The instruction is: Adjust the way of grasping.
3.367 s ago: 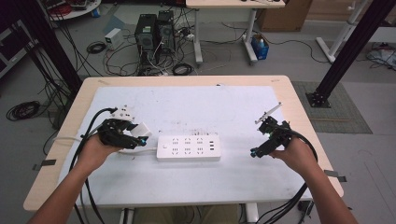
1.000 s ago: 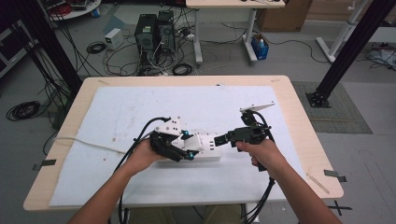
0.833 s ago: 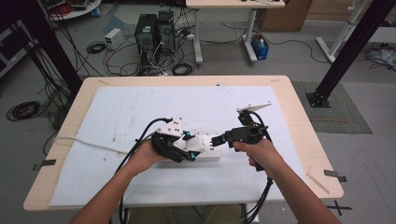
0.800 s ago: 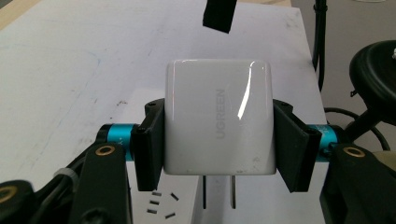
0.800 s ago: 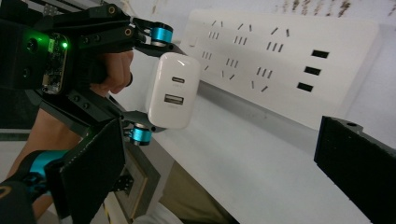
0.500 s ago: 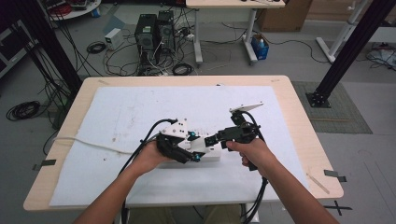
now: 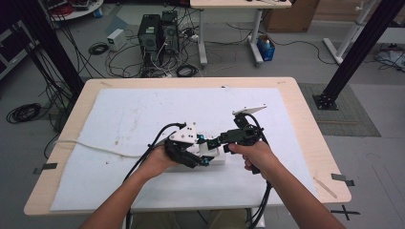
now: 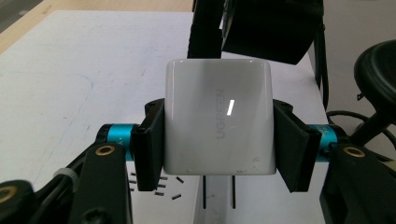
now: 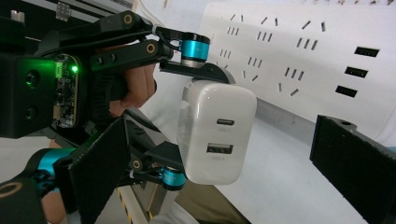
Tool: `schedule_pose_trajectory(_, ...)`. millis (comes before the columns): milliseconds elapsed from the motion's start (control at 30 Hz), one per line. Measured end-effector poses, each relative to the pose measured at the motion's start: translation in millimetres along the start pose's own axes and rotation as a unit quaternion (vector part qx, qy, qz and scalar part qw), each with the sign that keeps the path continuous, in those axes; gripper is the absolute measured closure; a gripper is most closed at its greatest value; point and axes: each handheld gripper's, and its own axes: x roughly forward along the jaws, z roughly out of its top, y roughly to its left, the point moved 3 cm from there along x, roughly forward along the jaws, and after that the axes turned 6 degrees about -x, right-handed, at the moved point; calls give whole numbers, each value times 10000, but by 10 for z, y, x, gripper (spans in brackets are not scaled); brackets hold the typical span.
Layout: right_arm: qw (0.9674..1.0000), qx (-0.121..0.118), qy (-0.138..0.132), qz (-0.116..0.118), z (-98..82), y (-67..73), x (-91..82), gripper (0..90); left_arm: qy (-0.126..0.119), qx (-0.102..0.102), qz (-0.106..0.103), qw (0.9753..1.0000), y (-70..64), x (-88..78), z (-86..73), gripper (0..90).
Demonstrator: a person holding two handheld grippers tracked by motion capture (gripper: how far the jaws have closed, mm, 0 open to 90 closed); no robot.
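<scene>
My left gripper (image 7: 193, 151) is shut on a white two-port charger (image 8: 219, 123), its pads pressing on the two flat sides. The charger's prongs point down over a white power strip (image 9: 289, 51) at the table's middle. My right gripper (image 7: 217, 142) reaches in from the right and is open. In the right gripper view the charger (image 9: 217, 133) sits between my right jaws with a gap on its right side. Those jaws have just been closing a little around it. The strip's sockets (image 8: 168, 186) lie just below the prongs.
A white mat (image 7: 143, 114) covers most of the wooden table (image 7: 315, 143). The strip's white cord (image 7: 90, 145) runs off to the left edge. Black gripper cables (image 7: 262, 205) hang over the front edge. Computers and loose cables lie on the floor beyond.
Both hands came in from the table's sides to the middle over the strip. Within the last second the right gripper edged left, closer to the held charger.
</scene>
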Motion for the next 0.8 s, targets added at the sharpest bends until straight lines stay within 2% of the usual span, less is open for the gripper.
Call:
schedule_pose_trajectory(67,10000,29,23,12,1,-2,14,53,-64,-14,19,10000,-7,7,7,426)
schedule_pose_trajectory(133,10000,11,13,23,6,-4,41,118,-86,6,33,10000,-2,3,17,426)
schedule_pose_trajectory(167,10000,11,13,23,6,-4,41,118,-86,6,33,10000,-2,3,17,426)
schedule_pose_trajectory(200,10000,-22,-29,49,11,-5,41,176,-109,-9,26,9999,3,3,18,426)
schedule_pose_trajectory(300,9999,67,-41,83,25,-11,45,188,-132,2,43,9999,5,-1,21,426)
schedule_pose_trajectory(333,9999,39,-26,149,28,-26,53,242,-152,1,44,9999,2,-2,24,426)
schedule_pose_trajectory(367,9999,39,-26,149,28,-26,53,242,-172,11,45,9998,1,-4,28,426)
schedule_pose_trajectory(400,9994,59,-70,334,30,-30,70,274,-181,18,32,9998,-4,-3,29,426)
schedule_pose_trajectory(433,9994,59,-70,334,30,-30,70,274,-181,18,32,9998,-4,-3,29,426)
schedule_pose_trajectory(467,9991,89,-110,393,28,-42,77,340,-178,37,34,9998,-6,-1,29,426)
schedule_pose_trajectory(633,9988,105,-74,478,17,-56,98,413,-183,45,41,9998,-11,3,29,426)
schedule_pose_trajectory(700,9987,73,-57,498,11,-61,112,436,-158,88,43,9998,-14,5,28,426)
schedule_pose_trajectory(733,9984,78,-56,565,9,-59,120,486,-178,100,44,9998,-19,10,29,426)
schedule_pose_trajectory(800,9982,86,-63,598,9,-61,119,502,-151,149,56,9998,-28,9,32,426)
